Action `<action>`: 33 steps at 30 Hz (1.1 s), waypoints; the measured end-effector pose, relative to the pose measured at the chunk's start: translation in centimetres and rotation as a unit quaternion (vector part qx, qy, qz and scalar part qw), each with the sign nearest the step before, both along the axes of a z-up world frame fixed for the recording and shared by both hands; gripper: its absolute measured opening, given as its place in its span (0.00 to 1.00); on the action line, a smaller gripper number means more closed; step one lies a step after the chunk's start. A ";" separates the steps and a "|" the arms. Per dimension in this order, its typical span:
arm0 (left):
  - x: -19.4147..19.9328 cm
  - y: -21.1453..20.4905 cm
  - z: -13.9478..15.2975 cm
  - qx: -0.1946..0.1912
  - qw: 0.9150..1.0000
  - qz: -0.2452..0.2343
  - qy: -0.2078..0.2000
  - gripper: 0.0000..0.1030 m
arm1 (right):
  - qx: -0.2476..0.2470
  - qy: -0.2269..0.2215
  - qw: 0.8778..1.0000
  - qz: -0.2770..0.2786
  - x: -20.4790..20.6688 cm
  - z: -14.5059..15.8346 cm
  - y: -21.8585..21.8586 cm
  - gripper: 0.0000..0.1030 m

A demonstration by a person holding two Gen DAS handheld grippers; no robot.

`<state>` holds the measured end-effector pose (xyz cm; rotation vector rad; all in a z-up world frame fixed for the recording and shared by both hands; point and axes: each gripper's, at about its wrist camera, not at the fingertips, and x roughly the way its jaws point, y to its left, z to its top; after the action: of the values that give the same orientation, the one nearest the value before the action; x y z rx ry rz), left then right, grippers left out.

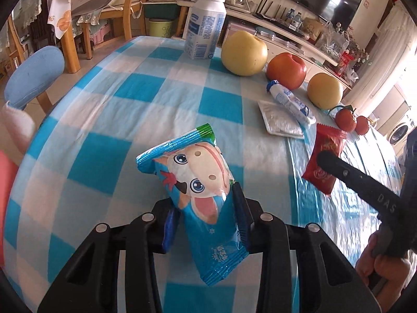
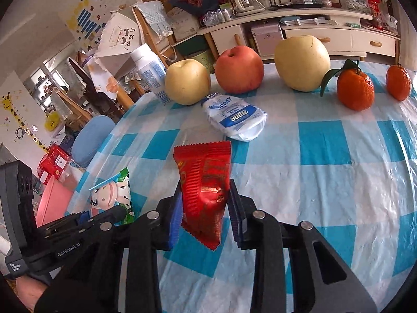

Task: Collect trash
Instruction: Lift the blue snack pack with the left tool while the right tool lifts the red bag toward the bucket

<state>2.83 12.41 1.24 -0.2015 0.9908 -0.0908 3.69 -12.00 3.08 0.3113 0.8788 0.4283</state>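
My left gripper (image 1: 206,203) is shut on a blue wrapper with a cartoon cow (image 1: 198,182), held just above the checked tablecloth (image 1: 109,120). My right gripper (image 2: 204,195) is shut on a red snack wrapper (image 2: 204,182), which stands upright between the pads. In the left wrist view the red wrapper (image 1: 325,161) hangs at the right with one black finger (image 1: 338,168) across it. The right wrist view shows the cow wrapper (image 2: 112,195) at lower left. A squashed white-and-blue pouch (image 2: 234,117) and a silvery foil packet (image 1: 281,120) lie on the cloth.
A white bottle (image 1: 204,23), two yellow pears (image 2: 187,80) (image 2: 302,62), a red apple (image 2: 238,69) and two tangerines (image 2: 355,88) line the far side of the table. A pink bin (image 2: 52,203) and a blue chair (image 1: 34,75) stand beside the table's left edge.
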 end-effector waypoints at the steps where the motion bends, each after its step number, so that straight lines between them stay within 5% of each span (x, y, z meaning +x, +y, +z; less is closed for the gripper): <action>1: -0.7 0.5 0.0 -0.006 1.000 0.002 -0.001 0.38 | 0.000 -0.001 1.000 0.003 -0.2 0.2 0.2 0.32; 18: -5.3 7.4 1.7 -0.067 0.997 0.026 -0.039 0.37 | -0.013 -0.025 0.998 0.061 -6.4 2.7 6.0 0.32; 33: -6.6 13.2 6.8 -0.046 0.989 0.101 -0.101 0.37 | -0.008 -0.037 0.994 0.101 -9.5 5.1 14.6 0.32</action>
<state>-3.74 25.58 8.02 -0.3680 0.7603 0.0282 -5.81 2.63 8.18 0.1913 0.8431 0.6163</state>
